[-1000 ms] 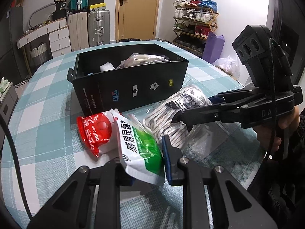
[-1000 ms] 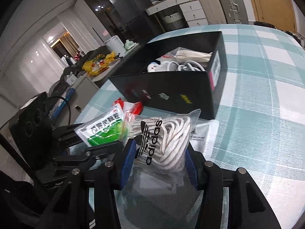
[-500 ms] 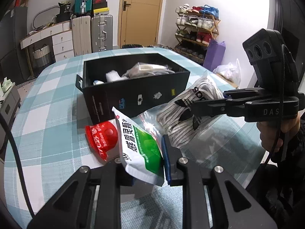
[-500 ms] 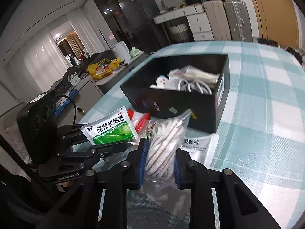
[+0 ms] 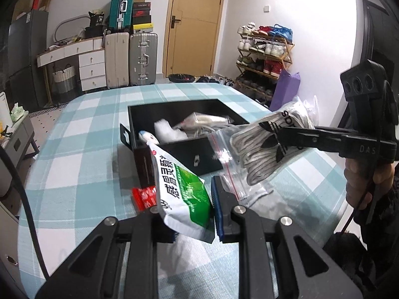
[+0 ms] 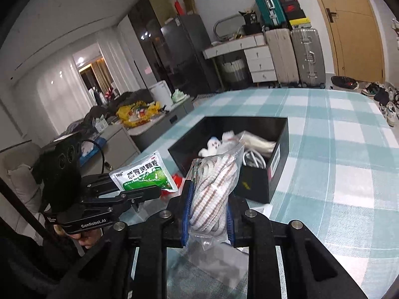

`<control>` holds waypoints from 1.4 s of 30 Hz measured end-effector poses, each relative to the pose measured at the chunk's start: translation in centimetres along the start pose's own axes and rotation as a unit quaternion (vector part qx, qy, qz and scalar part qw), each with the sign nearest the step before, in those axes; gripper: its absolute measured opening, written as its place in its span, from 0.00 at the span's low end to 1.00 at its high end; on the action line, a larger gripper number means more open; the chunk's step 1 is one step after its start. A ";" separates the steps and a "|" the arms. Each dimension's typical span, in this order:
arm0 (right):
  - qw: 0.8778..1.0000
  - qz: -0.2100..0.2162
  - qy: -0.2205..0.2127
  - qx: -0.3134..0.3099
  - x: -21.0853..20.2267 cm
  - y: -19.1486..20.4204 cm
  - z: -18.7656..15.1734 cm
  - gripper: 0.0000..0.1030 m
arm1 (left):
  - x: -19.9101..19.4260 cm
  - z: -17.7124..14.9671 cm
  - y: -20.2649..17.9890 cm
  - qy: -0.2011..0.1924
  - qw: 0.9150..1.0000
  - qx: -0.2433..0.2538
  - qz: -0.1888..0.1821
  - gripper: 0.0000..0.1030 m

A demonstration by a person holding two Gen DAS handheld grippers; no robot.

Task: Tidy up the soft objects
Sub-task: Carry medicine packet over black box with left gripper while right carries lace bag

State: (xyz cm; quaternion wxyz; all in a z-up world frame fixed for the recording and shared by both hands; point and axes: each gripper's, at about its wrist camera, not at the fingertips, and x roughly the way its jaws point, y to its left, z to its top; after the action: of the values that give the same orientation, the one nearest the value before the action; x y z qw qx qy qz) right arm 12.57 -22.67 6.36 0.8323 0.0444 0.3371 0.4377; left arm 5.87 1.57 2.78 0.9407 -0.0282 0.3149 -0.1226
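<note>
Left gripper (image 5: pixel 185 214) clamped on a green-and-white sachet (image 5: pixel 183 194), lifted clear of the checked tablecloth (image 5: pixel 82 164); same sachet (image 6: pixel 143 174) seen from the right wrist camera, sticking up and out of the black fingers on the left of the scene. Right gripper (image 6: pixel 208 214) pinched on a clear zip bag of white cord (image 6: pixel 212 194), blue pads (image 6: pixel 185 211) pressing in on both sides and the bag standing nearly upright between them. From the left wrist camera, the same bag (image 5: pixel 261 149) hung in the air at the right, gripped by long black fingers (image 5: pixel 301 135) and held above the table, just near of the black box (image 5: pixel 189 139). Box open-topped, sitting toward the middle of the table, already holding a white soft toy (image 6: pixel 214 145), a pale bagged item and a coil of white cable (image 6: pixel 254 160). A red packet (image 5: pixel 144 195) lay flat on the cloth just near of the box's left corner, partly hidden behind the sachet. A flat clear bag (image 5: pixel 256 191) lay on the table below the lifted cord bag. Suitcases (image 5: pixel 129 57) stood against the far wall, left of a wooden door (image 5: pixel 194 25); a shoe rack (image 5: pixel 264 57) far right.
</note>
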 end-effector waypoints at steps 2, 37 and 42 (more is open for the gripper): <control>1.000 -0.003 -0.008 0.004 -0.2 0.0 0.2 0.22 | -0.1 0.5 0.1 -0.004 1.000 0.000 0.002 0.19; 0.996 -0.068 -0.033 0.049 4.5 -2.2 5.3 0.21 | 5.7 8.1 3.1 -0.017 1.000 -0.026 -0.006 0.19; 0.997 -0.071 -0.005 0.042 6.6 -2.4 5.6 0.21 | 6.7 8.4 3.2 -0.011 1.000 -0.025 -0.011 0.19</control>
State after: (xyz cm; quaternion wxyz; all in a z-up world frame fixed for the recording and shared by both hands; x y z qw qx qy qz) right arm 20.19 -17.86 6.32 0.8605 0.0576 0.3533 0.3625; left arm 16.80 2.75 5.16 0.9417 -0.0563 0.3076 -0.1244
